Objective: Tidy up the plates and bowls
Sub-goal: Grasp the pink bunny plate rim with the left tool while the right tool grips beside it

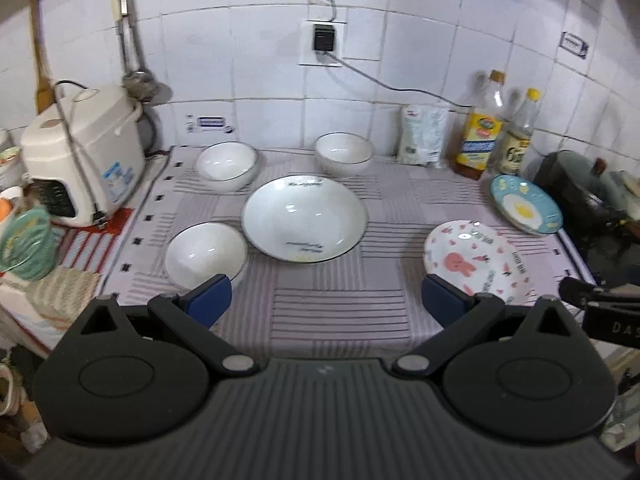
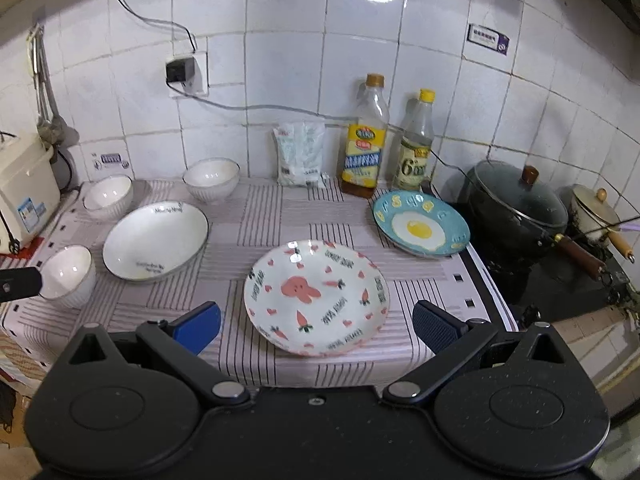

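On the striped cloth (image 2: 288,208) covering the bench, a wide white dark-rimmed bowl (image 1: 305,219) with illegible script sits ringed by three small empty white bowls: near-left (image 1: 206,255), far-left (image 1: 226,165), behind (image 1: 344,153). Right of it lie a rabbit-and-carrot plate (image 2: 316,296) and a blue fried-egg plate (image 2: 421,223). Both the left gripper (image 1: 326,307) and right gripper (image 2: 316,324) hover with fingers released, holding nothing; one bottle (image 2: 416,148) behind shows "6".
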Demonstrator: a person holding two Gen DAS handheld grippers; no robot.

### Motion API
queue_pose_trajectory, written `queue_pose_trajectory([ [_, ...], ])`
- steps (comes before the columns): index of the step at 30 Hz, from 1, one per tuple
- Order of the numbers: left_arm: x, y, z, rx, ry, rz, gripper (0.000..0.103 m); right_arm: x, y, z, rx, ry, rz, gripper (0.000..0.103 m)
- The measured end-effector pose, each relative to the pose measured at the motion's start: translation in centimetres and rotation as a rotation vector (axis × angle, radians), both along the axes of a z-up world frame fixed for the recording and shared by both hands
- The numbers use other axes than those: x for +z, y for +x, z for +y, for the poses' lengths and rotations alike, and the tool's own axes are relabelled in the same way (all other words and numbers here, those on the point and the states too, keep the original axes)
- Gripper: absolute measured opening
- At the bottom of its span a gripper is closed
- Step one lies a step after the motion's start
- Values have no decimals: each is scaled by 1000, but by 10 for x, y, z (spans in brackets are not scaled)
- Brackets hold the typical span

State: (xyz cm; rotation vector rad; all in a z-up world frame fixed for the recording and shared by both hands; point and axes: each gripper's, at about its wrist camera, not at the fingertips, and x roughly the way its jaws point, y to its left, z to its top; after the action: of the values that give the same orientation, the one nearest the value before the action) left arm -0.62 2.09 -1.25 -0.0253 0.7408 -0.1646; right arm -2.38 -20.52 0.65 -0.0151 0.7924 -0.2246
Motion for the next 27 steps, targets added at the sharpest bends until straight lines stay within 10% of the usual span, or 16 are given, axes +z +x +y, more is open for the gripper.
queue_pose_trajectory([
  [7,-4,40,-16,-114,-53,22,100,-9,14,-24,46,14,-98,103],
  [19,-95,134,-83,-237,-53,172,86,-100,58,-89,33,135,-21,87],
  [27,-151,186,-128,-288,-19,258,78,-159,87,-131,-95,278,77,61],
])
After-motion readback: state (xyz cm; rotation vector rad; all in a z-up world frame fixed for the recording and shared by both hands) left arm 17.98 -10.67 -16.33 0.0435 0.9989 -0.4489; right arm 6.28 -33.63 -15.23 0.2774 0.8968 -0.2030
